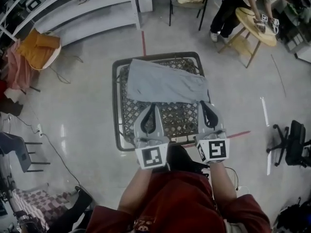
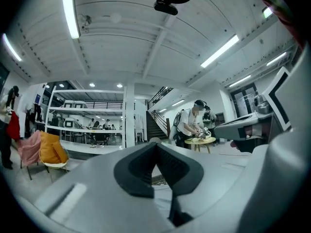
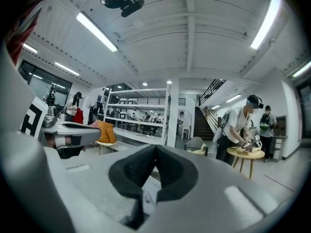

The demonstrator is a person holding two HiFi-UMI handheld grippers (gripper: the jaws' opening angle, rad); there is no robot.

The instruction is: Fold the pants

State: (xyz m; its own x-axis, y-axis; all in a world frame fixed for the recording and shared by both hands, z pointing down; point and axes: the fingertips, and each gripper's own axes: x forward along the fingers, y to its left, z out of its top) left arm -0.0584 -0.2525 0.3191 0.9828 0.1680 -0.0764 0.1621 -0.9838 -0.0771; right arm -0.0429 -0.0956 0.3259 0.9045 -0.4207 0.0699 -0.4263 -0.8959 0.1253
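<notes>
Grey pants (image 1: 165,84) lie flat across the far half of the mesh table (image 1: 116,130), at 12 o'clock from the person. The left gripper (image 1: 151,106) is at the pants' 7 o'clock and the right gripper (image 1: 204,104) at their 5 o'clock, tips by the near edge. Both claws are fully closed, pads together, gripping nothing

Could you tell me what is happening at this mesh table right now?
A person holds a two-jaw gripper in each hand over a wire-mesh table. The grey pants lie flat on its far half, seemingly already folded over. The left gripper and the right gripper are both shut with nothing between their jaws, pointing level toward the pants' near edge, so neither holds the fabric.
</notes>
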